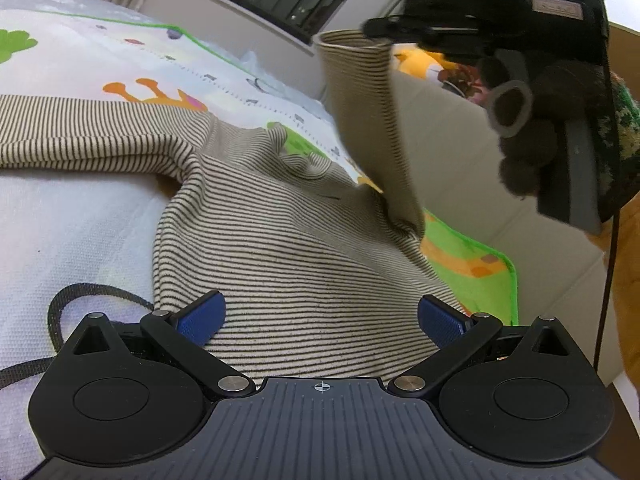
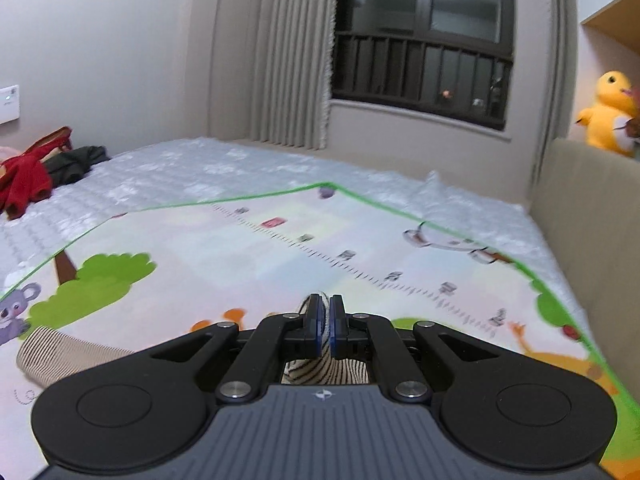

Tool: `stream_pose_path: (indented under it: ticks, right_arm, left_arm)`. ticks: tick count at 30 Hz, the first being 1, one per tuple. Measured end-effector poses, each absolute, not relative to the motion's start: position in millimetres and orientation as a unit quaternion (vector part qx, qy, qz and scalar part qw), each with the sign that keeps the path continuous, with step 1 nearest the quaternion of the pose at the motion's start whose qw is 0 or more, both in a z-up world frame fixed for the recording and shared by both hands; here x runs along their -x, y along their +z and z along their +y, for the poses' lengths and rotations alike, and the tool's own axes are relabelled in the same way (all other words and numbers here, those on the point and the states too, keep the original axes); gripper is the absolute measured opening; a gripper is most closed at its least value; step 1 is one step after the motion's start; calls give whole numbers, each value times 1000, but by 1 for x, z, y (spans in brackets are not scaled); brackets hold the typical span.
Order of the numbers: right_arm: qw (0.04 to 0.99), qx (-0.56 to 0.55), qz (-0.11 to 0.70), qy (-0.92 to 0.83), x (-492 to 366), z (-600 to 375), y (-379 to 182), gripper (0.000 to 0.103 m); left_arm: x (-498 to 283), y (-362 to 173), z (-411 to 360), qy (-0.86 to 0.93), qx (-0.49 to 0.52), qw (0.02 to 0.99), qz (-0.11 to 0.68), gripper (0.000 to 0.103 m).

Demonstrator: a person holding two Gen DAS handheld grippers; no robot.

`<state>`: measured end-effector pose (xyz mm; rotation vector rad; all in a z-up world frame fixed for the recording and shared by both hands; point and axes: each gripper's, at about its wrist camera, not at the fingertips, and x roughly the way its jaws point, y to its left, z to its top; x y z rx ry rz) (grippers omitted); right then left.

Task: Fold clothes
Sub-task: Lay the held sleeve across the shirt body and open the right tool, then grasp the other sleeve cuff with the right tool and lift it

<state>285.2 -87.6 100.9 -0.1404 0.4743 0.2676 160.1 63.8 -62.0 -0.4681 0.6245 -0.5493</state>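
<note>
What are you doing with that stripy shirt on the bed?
A person is folding a striped shirt that lies on a colourful play mat spread over the bed. The right hand-held gripper is shut on one sleeve and holds it lifted above the shirt. The left hand-held gripper is open, low over the shirt's body, gripping nothing. The other sleeve lies stretched out flat on the mat. Some red and dark clothes wait in a heap at the far side of the bed.

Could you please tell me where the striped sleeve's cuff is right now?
In the left wrist view the cuff is raised at upper centre-right, pinched in the right tongs above the play mat.
</note>
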Motion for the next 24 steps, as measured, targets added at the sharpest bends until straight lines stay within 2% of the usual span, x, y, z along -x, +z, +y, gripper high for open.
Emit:
stream_pose_path:
  ticks: [4,6,10,14,19,24]
  right_arm:
    - [956,51,246,149,-286,-86,94,9]
    - [957,43,245,152,-281,-91,93,22]
    - [957,16,244,155,-268,-114,90,33]
    - [956,-25,248,156,-245,-149,74,52]
    - [949,-27,278,149,-217,-173,38,52]
    - [943,51,271,185,-203,-146,40,50]
  left_arm:
    - [-160,-62,64,-265,225,888,301,103]
    - [-160,-61,63,-264,222,889,302,103]
    - [-159,-60,62,-264,215,889,305,103]
    - [-163,-59,61,-264,206,889,314,103]
    - [-163,-58,59,-260,202,890,314,103]
    - [-152,-43,96,-234,238,890,311,103]
